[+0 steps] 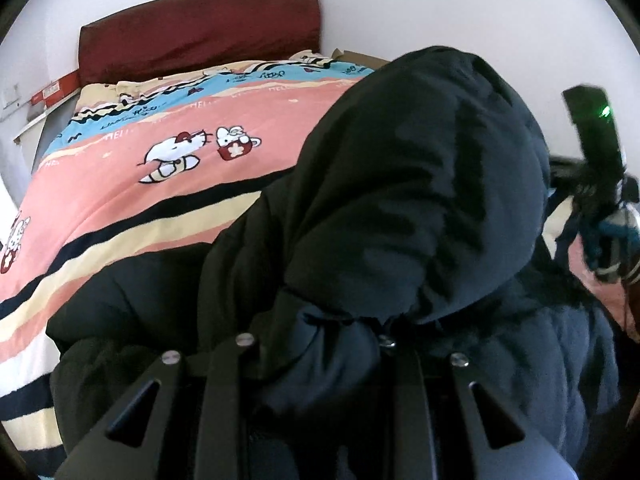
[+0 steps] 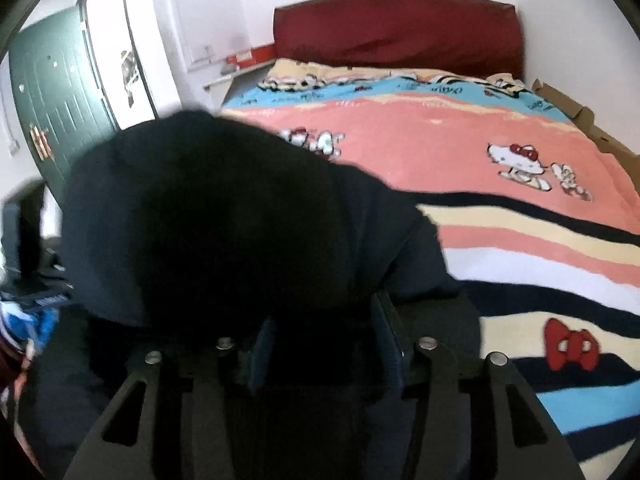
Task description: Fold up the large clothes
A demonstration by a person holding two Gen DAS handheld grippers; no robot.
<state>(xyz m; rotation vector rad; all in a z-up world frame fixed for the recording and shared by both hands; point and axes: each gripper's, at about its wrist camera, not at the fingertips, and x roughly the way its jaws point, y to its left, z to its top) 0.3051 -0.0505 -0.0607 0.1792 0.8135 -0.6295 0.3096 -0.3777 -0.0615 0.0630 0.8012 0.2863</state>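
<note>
My left gripper [image 1: 316,344] and right gripper [image 2: 320,344] each pinch black padded fabric of the hooded jacket [image 1: 400,208], which lies bunched on the striped cartoon bedspread [image 1: 120,184], toward its foot end; the right grip looks closed, though blur obscures it.

Bed [image 2: 500,264] with a cartoon-print cover and a dark jacket

A black puffy jacket [image 1: 400,208] lies on the near part of the striped pink, blue and cream cover [image 1: 160,160]; a dark red headboard [image 2: 400,32] stands at the far end.
</note>
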